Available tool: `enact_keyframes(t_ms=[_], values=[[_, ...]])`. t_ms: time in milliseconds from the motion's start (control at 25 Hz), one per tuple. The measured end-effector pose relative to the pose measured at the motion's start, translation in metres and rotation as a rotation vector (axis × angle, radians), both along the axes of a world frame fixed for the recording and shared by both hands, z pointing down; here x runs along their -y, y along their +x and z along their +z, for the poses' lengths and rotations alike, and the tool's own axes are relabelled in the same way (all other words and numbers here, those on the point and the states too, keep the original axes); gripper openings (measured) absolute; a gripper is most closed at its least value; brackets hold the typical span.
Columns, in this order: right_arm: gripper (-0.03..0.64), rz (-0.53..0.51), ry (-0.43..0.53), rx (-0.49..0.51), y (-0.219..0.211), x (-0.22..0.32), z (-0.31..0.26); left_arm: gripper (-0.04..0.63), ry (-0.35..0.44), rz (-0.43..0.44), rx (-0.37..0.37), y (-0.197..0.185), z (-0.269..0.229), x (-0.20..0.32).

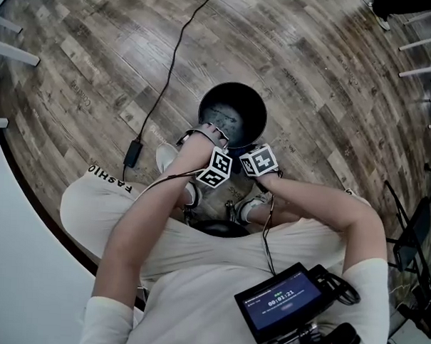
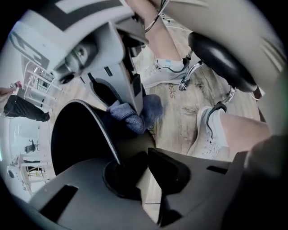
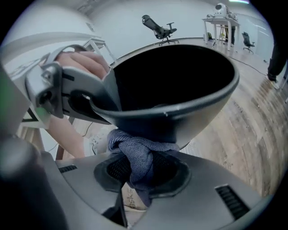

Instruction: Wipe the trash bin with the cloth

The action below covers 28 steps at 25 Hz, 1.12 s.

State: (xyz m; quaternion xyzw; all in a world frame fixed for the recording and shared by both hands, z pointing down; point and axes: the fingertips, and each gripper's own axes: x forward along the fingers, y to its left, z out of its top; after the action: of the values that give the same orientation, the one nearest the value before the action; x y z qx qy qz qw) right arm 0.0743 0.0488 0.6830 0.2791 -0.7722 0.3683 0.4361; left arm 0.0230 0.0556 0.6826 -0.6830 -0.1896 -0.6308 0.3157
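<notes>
Currently the wiping is under way at the near side of the black trash bin (image 1: 236,108), which stands upright on the wood-plank floor (image 1: 312,79) in front of the seated person. The left hand-held gripper (image 2: 137,168) is pressed together on the bin's thin rim and appears to steady the bin. The right hand-held gripper (image 3: 141,177) pinches a bunched blue cloth (image 3: 135,152) and holds it against the bin's outer wall, just under the rim and just beside the left one's grip.

As a judgement, the job is partway at most. Only this near patch of wall is being rubbed, and nothing shows which parts are already clean. The far side of the wall, the lower wall and the inside look like the work left. The next strokes would call for moving the cloth round the bin while the rim grip holds it in place.

Only the head view shows both tools side by side at the bin's near edge, a black cable (image 1: 170,66) on the floor left of the bin, and pale marks inside the bin that I cannot identify. It hides the cloth entirely. Each gripper view shows the cloth touching the wall. The left gripper view alone shows the rim caught between its jaws, plus a black stool seat (image 2: 220,58) and a white sneaker (image 2: 211,134) on the near side of the bin.
</notes>
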Motion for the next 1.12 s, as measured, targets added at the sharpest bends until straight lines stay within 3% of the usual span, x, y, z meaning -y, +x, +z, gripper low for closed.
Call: enact_keyframes(t_ms=[320, 720, 920, 1120], values=[[0.109, -0.094, 0.091, -0.118, 0.02, 0.013, 0.072, 0.058, -0.027, -0.019, -0.015, 0.007, -0.001, -0.003], [0.109, -0.004, 0.119, -0.187, 0.028, 0.018, 0.152, 0.058, -0.046, -0.08, -0.071, 0.016, -0.003, 0.0], [0.109, -0.042, 0.083, -0.177, 0.029, 0.016, 0.159, 0.058, -0.043, -0.09, -0.08, 0.016, -0.002, 0.003], [0.109, 0.005, -0.082, -0.149, 0.035, -0.001, 0.138, 0.058, -0.056, -0.071, -0.083, 0.02, -0.003, 0.001]])
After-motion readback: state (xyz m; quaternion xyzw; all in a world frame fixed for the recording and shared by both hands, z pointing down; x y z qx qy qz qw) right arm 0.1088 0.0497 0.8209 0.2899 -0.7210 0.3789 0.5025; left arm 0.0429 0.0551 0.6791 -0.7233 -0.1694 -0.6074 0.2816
